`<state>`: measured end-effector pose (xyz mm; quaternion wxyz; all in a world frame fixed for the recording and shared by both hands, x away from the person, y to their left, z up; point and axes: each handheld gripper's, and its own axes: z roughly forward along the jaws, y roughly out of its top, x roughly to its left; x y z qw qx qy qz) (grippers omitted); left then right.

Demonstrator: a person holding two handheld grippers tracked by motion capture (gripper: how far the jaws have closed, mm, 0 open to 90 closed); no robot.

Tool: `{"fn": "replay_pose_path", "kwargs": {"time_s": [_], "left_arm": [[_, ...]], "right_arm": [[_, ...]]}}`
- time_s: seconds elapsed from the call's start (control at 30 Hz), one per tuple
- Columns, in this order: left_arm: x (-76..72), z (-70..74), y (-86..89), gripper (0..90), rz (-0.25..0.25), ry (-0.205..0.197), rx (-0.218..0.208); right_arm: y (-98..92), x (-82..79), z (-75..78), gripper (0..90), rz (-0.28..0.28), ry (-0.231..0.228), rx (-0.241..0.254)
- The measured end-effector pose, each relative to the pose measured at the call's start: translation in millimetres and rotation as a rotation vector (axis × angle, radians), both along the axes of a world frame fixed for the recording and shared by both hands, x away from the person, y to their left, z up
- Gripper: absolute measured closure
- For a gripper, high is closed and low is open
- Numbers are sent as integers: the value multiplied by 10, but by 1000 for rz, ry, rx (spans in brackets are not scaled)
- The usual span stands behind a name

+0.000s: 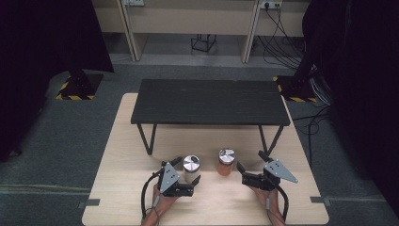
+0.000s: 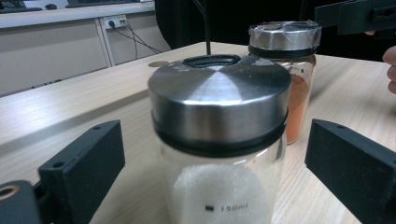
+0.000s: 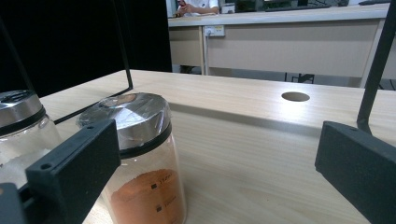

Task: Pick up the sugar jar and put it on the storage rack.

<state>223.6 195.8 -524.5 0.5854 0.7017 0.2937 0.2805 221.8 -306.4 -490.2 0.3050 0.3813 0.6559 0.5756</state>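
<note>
— While both my tongs sit low in the high view, where is the white jar?

— Just below centre of the frame, on the pale wooden table (image 1: 122, 160). The white-powder jar (image 1: 191, 168) stands upright, its long axis vertical, steel lid facing up. My left gripper (image 1: 186, 170) has its jaws spread wide, one on each side of that jar; in the left gripper view the jar (image 2: 219, 140) fills the middle, with a gap showing between the glass and each jaw, so nothing is held.

— And the orange one?

— The orange-powder jar (image 1: 226, 162) stands just right of the white one, apart from it, also upright with its lid up. My right gripper (image 1: 249, 165) is beside it, jaws wide apart and empty. In the right gripper view that jar (image 3: 140, 163) sits at lower left, by my left-hand jaw; whether it touches, I cannot tell.

— Anything behind them?

— A black low bench (image 1: 209, 101) stands across the upper middle of the frame.
</note>
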Motion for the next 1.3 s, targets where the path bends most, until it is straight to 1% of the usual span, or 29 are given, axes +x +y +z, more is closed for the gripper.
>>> {"fn": "replay_pose_path", "kwargs": {"time_s": [0.07, 0.1, 0.23, 0.3, 0.37, 0.43, 0.47, 0.6, 0.63, 0.8, 0.97, 1.13, 1.3], "left_arm": [[10, 7, -34, 59, 3, 3, 2], [24, 25, -67, 76, 6, 13, 6], [38, 52, -115, 105, 9, 26, 16], [37, 73, -149, 146, 22, 33, 29], [37, 74, -150, 161, 24, 35, 27], [39, 79, -148, 201, 27, 42, 24], [38, 82, -146, 238, 26, 44, 26], [35, 92, -158, 272, 33, 48, 31], [36, 95, -161, 303, 38, 53, 28], [50, 94, -148, 308, 35, 63, 16], [43, 85, -146, 313, 36, 60, 10], [42, 91, -126, 316, 26, 61, 11], [24, 130, -116, 316, 17, 63, 14]], "right_arm": [[-1, 0, 0, 3, 1, 0, 0], [-4, 1, 0, 3, 2, 0, 0], [-6, 0, 1, 3, 3, -1, 1], [-11, 3, 1, 3, 6, -1, 0], [-12, 3, 2, 3, 6, 0, 0], [-11, 4, 2, 3, 7, 1, 1], [-11, 5, 3, 3, 9, 1, 0], [-10, 7, 4, 3, 10, 2, -2], [-11, 8, 4, 3, 12, 3, -3], [-13, 13, 4, 3, 15, 5, -4], [-16, 13, 5, 3, 16, 4, -3], [-25, 17, 2, 3, 15, 4, 1], [-27, 16, 3, 3, 16, 3, 1]]}}
